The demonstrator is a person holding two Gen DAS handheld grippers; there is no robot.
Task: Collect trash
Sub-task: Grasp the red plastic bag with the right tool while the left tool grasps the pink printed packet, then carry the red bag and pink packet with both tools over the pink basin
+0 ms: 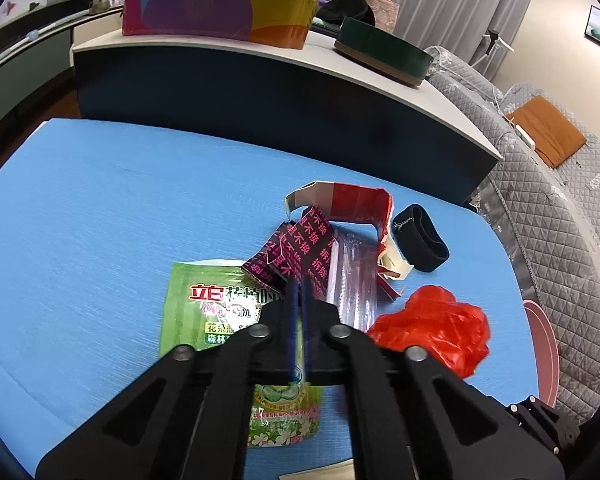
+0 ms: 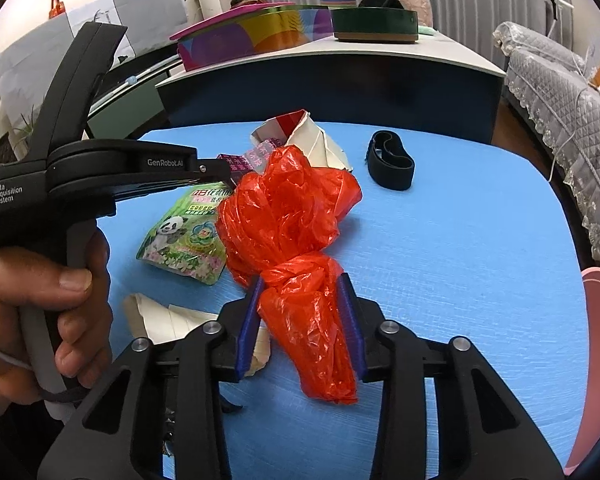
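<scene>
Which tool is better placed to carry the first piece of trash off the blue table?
Right. The right tool has its pads around the red plastic bag, ready to lift. The left tool is shut at the dark printed wrapper; its hold is unclear.

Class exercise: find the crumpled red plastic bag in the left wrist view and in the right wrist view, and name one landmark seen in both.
Left wrist view: the red plastic bag lies lower right on the blue table, just right of the left gripper.
Right wrist view: the red plastic bag fills the centre, between the jaws of the right gripper.
Shared landmark: the black fabric band, beyond the bag, to its right.
</scene>
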